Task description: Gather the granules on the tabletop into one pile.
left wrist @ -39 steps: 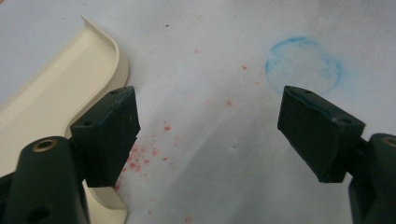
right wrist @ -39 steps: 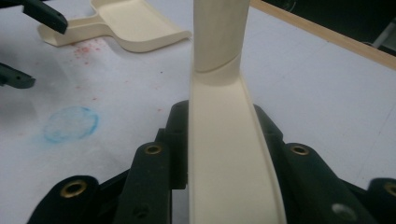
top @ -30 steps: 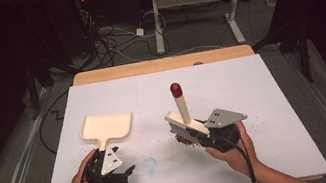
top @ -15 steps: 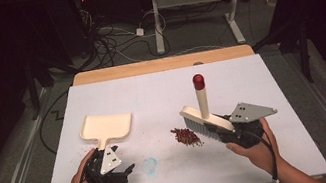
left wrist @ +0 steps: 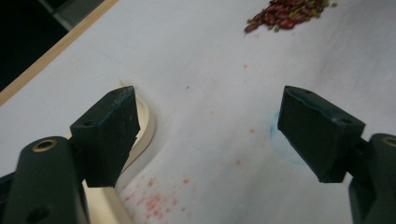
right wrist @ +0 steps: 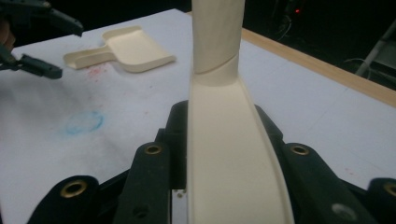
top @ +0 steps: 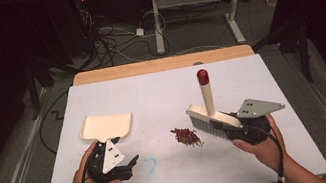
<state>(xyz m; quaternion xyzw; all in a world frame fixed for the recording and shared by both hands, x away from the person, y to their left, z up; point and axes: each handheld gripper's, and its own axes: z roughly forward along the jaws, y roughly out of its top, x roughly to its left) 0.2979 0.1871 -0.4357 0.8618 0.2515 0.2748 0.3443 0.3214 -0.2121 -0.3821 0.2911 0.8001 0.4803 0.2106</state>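
A small pile of dark red beans [top: 186, 136] lies mid-table, also visible in the left gripper view [left wrist: 289, 14]. Just right of it hangs a cream hand brush [top: 212, 119] with a red-tipped handle standing up. My right gripper [top: 233, 130] is shut on the brush's back [right wrist: 224, 140], one jaw on each side. A cream dustpan [top: 105, 126] lies flat at the left, seen farther off from the right gripper [right wrist: 126, 51]. My left gripper [top: 131, 167] stands open just in front of it, its jaws [left wrist: 210, 135] empty, the pan's handle [left wrist: 145, 125] beside one jaw.
A blue smudge [top: 149, 165] and faint red stains mark the white table top [top: 161, 92]. A wooden strip [top: 161, 64] edges the far side. Cables and desk legs fill the dark floor beyond. The left gripper [right wrist: 32, 42] shows in the right gripper view's top left corner.
The right gripper has carried the brush to the right, off the beans, which now lie uncovered to its left. The left hand and the dustpan have stayed put.
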